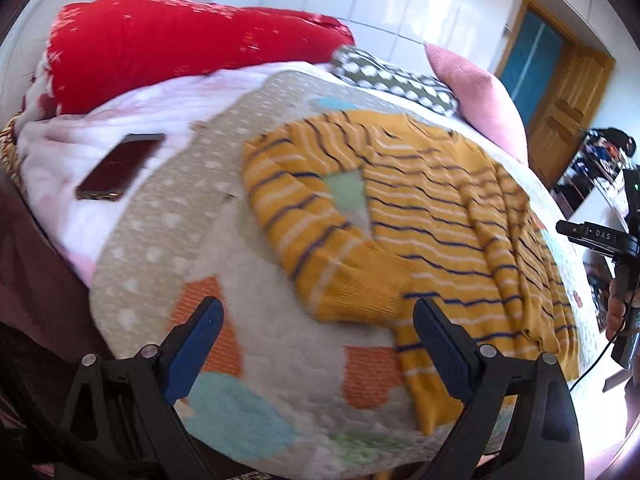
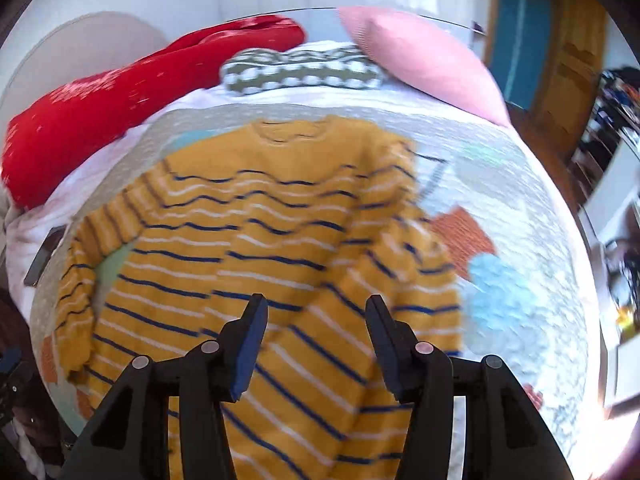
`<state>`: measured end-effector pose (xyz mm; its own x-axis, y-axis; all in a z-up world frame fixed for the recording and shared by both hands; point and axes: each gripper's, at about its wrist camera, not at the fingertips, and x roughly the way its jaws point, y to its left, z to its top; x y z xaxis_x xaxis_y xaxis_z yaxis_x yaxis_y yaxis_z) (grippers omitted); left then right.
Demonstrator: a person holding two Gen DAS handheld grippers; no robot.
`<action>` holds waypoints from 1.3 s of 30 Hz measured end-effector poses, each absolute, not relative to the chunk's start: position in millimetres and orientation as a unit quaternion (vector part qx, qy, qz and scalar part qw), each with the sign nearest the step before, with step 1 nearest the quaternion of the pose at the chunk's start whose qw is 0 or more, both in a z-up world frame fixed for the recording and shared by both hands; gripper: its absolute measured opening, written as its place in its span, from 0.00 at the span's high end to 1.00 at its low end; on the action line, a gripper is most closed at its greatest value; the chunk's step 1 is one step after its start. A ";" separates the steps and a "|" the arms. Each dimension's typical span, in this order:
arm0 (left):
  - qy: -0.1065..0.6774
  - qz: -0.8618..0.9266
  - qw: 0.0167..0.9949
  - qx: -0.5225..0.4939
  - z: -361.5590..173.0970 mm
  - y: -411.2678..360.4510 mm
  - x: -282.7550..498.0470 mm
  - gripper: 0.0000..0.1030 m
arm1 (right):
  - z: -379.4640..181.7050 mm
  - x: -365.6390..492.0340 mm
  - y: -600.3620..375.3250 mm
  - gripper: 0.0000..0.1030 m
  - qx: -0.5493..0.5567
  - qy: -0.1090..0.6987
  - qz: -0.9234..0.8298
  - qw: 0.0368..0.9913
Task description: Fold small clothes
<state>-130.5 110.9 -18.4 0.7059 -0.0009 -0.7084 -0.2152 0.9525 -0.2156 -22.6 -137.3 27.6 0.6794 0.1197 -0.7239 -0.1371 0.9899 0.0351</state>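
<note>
A small mustard-yellow sweater (image 1: 440, 216) with navy and white stripes lies spread on a patterned bed cover (image 1: 168, 216). One sleeve (image 1: 320, 240) is bent across, its cuff near my left gripper (image 1: 318, 312), which stands wide open with only the cover between its fingers. In the right wrist view the sweater (image 2: 256, 232) lies neckline away, its right sleeve (image 2: 384, 264) folded over the body. My right gripper (image 2: 316, 312) hovers open above the lower body, nothing between its pads. The right gripper's body (image 1: 600, 236) shows at the left wrist view's right edge, held by a hand.
A dark phone (image 1: 120, 168) lies on the pink-white blanket at left. A red quilt (image 1: 180, 44), a green dotted cloth (image 1: 392, 76) and a pink pillow (image 1: 476, 96) sit at the bed's far end. A wooden door (image 1: 568, 112) and cluttered furniture stand to the right.
</note>
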 end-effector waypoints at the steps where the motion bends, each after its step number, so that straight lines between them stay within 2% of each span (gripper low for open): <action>1: 0.385 0.054 0.911 -0.141 -19.0 101.5 -128.2 0.07 | 24.9 -27.9 -158.0 0.47 0.009 0.395 0.058 0.917; 5: 0.401 0.051 0.905 -0.131 -18.9 74.8 -122.9 0.07 | 13.4 -46.7 -186.7 0.47 0.079 0.395 0.103 0.909; 10: 0.412 0.062 0.901 -0.120 -12.6 60.5 -124.9 0.07 | -18.3 -78.9 -128.9 0.36 0.051 0.405 0.219 0.886; 12: 0.414 0.066 0.900 -0.116 -11.3 57.6 -124.9 0.07 | -31.1 -90.0 -105.4 0.35 0.025 0.401 0.231 0.886; 13: 0.416 0.067 0.899 -0.116 -11.1 56.3 -124.3 0.07 | -38.1 -93.3 -96.3 0.38 0.003 0.399 0.224 0.889; 14: 0.418 0.066 0.898 -0.118 -11.1 55.1 -123.5 0.07 | -44.2 -94.8 -90.1 0.69 -0.018 0.399 0.214 0.891; 15: 0.419 0.064 0.898 -0.121 -10.9 54.9 -123.3 0.07 | -48.7 -94.0 -87.4 0.89 -0.028 0.405 0.210 0.890; 18: 0.415 0.064 0.899 -0.124 -10.6 56.2 -123.5 0.07 | -39.8 -90.5 -118.4 0.89 0.065 0.398 0.229 0.886; 20: 0.416 0.063 0.898 -0.131 -13.2 59.8 -122.0 0.07 | -32.0 -91.7 -148.2 0.93 0.106 0.380 0.214 0.894; 26: 0.436 0.059 0.883 -0.161 -30.4 69.1 -116.7 0.07 | -10.4 -91.7 -270.2 0.93 0.195 0.332 0.054 0.921; 30: 0.446 0.057 0.876 -0.174 -39.7 73.6 -115.3 0.07 | -10.4 -91.1 -318.3 0.93 0.079 0.311 -0.228 0.919; 31: 0.449 0.053 0.874 -0.177 -41.9 74.2 -114.7 0.07 | -13.7 -94.4 -325.9 0.89 0.066 0.311 -0.284 0.904; 33: 0.456 0.044 0.870 -0.180 -47.7 73.2 -111.0 0.07 | -18.7 -109.0 -337.4 0.88 0.110 0.309 -0.297 0.897; 34: 0.460 0.038 0.868 -0.181 -50.3 71.4 -108.9 0.07 | -21.5 -115.0 -338.2 0.79 0.139 0.312 -0.267 0.901; 35: 0.464 0.028 0.866 -0.186 -54.3 69.9 -106.1 0.07 | -24.2 -119.4 -334.2 0.63 0.163 0.319 -0.230 0.905; 36: 0.466 0.017 0.864 -0.190 -58.0 68.5 -103.7 0.07 | -27.6 -123.4 -326.1 0.56 0.187 0.328 -0.182 0.908; 37: 0.471 0.006 0.861 -0.193 -62.4 66.5 -100.0 0.07 | -31.0 -128.5 -316.8 0.51 0.210 0.332 -0.129 0.911; 39: 0.472 -0.001 0.861 -0.188 -68.2 62.6 -95.2 0.07 | -40.5 -134.1 -283.5 0.51 0.237 0.345 -0.033 0.907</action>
